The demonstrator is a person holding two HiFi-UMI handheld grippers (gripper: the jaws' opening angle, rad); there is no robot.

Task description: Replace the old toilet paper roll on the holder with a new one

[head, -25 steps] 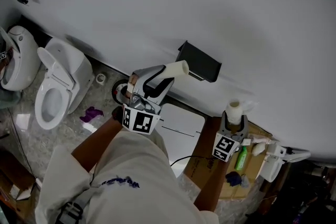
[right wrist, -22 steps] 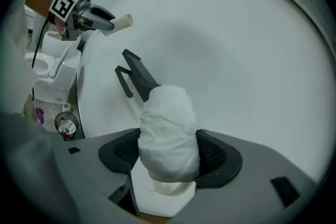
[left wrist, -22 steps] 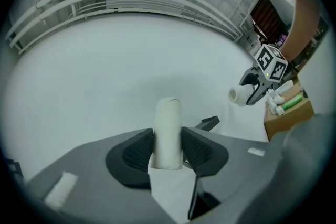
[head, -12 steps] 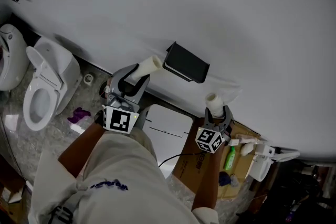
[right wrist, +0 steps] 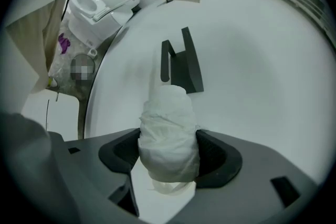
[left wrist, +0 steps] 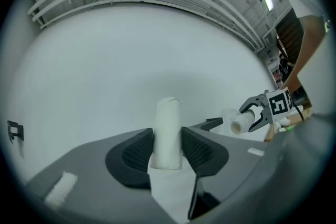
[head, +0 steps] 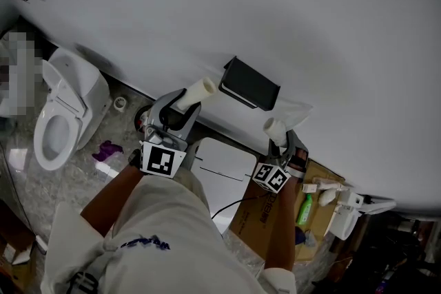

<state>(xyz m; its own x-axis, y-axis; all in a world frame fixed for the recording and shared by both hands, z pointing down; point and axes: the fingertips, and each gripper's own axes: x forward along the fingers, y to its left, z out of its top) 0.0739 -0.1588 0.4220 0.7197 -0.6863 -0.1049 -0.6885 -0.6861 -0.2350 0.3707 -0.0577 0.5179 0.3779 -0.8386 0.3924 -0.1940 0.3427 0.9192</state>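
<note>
A white wall (head: 289,10) fills most of the head view. A toilet (head: 65,113) with its lid up stands on the speckled floor at the left. A flat white panel (head: 231,165) lies at the wall's foot, and a cardboard box (head: 258,217) sits to its right. The black holder (head: 251,85) is fixed to the wall, between and above the two tools. The left gripper (head: 180,107) points up toward the holder's left end, its jaws clamped on a slim tube (left wrist: 168,128) whose tip sits just beside the holder without clearly touching it. The right gripper (head: 281,141), below the holder's right end, has its jaws pressed on a paper roll (right wrist: 168,134), thick and wrinkled, which is aimed at the holder and apart from it.
</note>
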